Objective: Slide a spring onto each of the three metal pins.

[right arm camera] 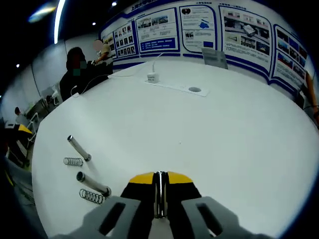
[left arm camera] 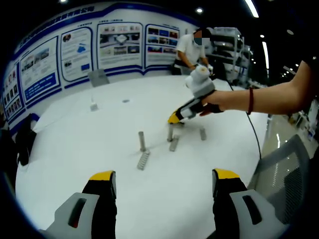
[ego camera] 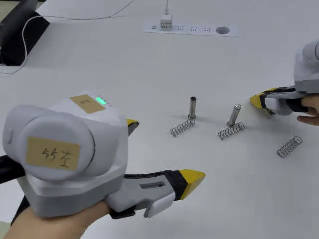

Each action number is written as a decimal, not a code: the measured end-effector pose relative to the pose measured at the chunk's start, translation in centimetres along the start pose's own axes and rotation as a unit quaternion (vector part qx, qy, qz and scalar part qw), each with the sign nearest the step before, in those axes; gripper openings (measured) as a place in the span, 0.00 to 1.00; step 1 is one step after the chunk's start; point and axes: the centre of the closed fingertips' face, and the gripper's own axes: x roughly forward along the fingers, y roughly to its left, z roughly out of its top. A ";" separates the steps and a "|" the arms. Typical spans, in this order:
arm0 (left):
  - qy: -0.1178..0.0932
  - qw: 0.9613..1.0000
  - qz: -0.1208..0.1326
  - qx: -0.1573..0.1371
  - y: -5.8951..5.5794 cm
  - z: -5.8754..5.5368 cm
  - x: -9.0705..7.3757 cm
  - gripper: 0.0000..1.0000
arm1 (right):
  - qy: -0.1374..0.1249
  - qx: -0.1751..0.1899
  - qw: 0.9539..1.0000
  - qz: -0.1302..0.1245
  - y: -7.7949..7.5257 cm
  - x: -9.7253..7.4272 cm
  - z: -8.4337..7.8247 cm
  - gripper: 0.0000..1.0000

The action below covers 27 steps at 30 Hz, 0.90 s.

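Two metal pins (ego camera: 192, 107) (ego camera: 234, 114) stand upright on the white table (ego camera: 99, 69). A spring (ego camera: 183, 127) lies at the foot of the first pin and a second spring (ego camera: 231, 131) at the foot of the other. The third spring (ego camera: 289, 147) lies apart to the right. My left gripper (ego camera: 162, 152) hovers open and empty at the near left, its yellow tips wide apart (left arm camera: 162, 181). My right gripper (ego camera: 261, 102) is low by the right pin, shut on a third metal pin (right arm camera: 159, 195) that stands between its tips.
A white power strip (ego camera: 192, 29) with a plugged charger (ego camera: 166, 22) lies at the far edge. A black device (ego camera: 20, 30) with a white cable sits at the far left. A person (left arm camera: 192, 47) stands beyond the table.
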 end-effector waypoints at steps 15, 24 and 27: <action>-0.012 1.000 -0.001 0.009 -0.5 0.7 -0.5 0.80 | -0.019 -0.007 1.000 0.009 0.9 -3.7 0.7 0.09; -0.013 1.000 0.000 0.013 -0.8 0.7 -0.7 0.80 | -0.018 -0.025 0.999 0.008 1.3 -5.1 0.3 0.09; -0.014 1.000 0.001 0.014 -0.8 0.8 -0.8 0.79 | -0.016 -0.033 0.999 0.006 1.4 -5.6 0.0 0.09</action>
